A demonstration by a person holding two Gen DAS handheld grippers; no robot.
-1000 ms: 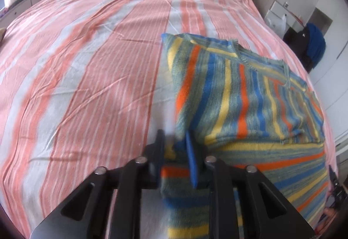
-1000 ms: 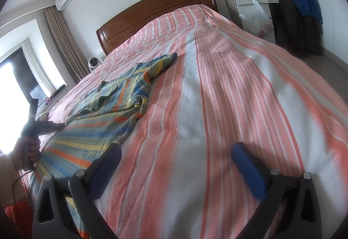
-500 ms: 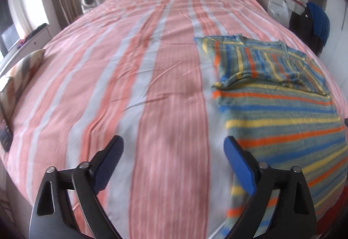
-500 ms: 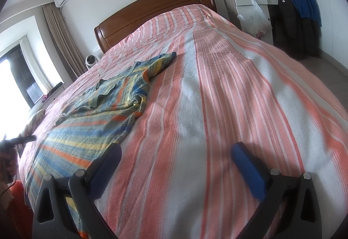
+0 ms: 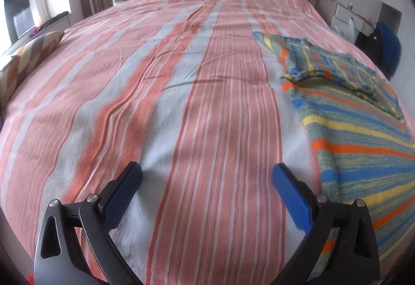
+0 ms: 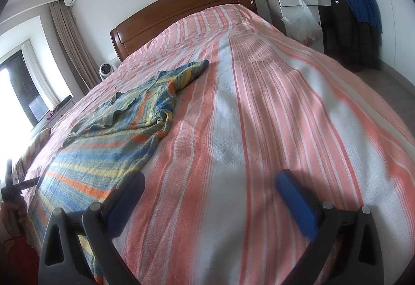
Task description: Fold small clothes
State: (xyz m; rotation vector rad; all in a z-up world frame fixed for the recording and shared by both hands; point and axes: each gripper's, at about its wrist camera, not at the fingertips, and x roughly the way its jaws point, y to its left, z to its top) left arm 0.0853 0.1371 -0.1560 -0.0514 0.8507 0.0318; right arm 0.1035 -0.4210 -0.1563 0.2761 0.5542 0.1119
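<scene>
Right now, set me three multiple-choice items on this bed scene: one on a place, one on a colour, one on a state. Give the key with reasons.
1. Where does the striped sweater lie in the left wrist view?
A. To the right of the left gripper, on the bedspread
B. Between the gripper's fingers
C. On the floor

2. What colour are the bedspread's stripes?
A. Green and black
B. Pink-orange and white
C. Plain purple

3. How is the right gripper?
A. Shut on the sweater
B. Shut on nothing
C. Open, only bedspread between its fingers

Key: 1 A, the sweater sits past the right-hand finger while the gripper's jaws, opening, have only bedspread between them. 2 B, both views show pink-orange and white bands. 3 C, the blue fingers stand wide apart over bare bedspread.
</scene>
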